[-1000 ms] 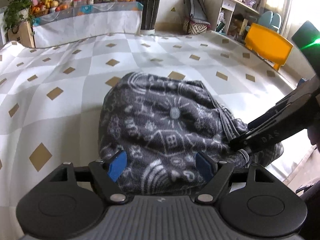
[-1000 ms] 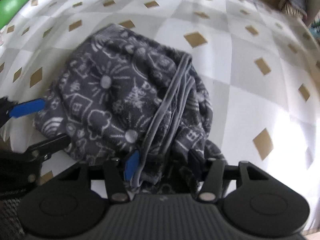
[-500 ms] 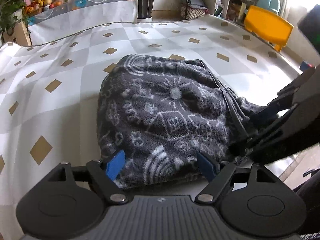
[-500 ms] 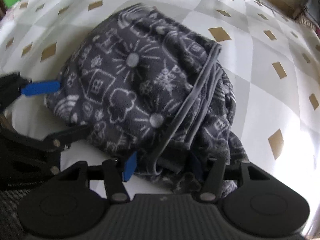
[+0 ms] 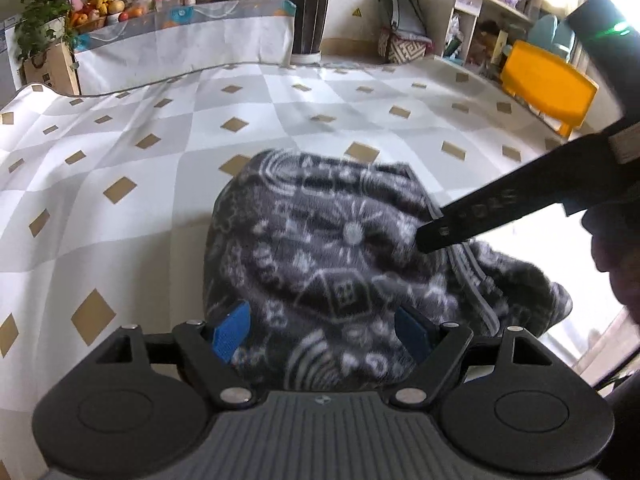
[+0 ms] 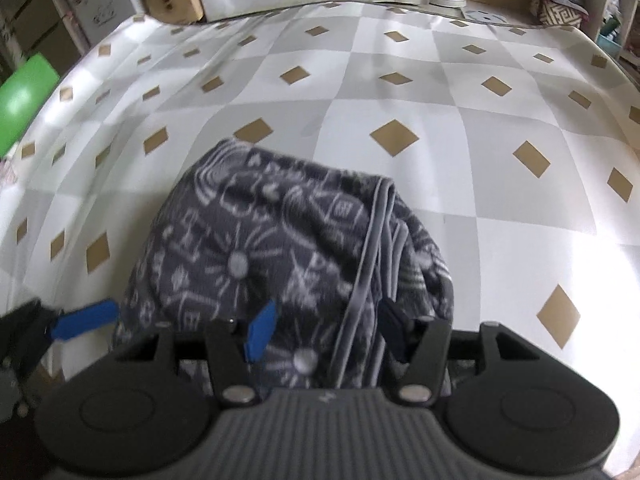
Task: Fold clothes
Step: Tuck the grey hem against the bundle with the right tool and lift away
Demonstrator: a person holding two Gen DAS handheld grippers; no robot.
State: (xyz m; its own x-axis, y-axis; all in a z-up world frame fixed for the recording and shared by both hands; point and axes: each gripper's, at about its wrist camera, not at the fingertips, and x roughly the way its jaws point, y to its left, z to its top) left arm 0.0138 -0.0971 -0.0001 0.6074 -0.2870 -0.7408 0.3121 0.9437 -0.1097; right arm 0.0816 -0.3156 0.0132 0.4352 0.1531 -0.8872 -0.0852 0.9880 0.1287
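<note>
Checkered tablecloth (image 6: 400,60); folded fleece garment (image 6: 280,248) between spread hand-held grippers.

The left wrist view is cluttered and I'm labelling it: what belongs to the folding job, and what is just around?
Job: dark patterned garment, checked cloth-covered table, left gripper, right gripper.
Around: yellow chair, potted plant, fruit, shelves.

**Two wrist cameras, one shared bundle**

Both fisheye views sit low and close, looking forward over the near edge of the white-and-grey checked cloth with tan diamonds (image 5: 120,152) toward the far wall. They share the dark grey patterned fleece garment (image 5: 320,248) (image 6: 260,248); the left view stands left of it, the right view right.
</note>
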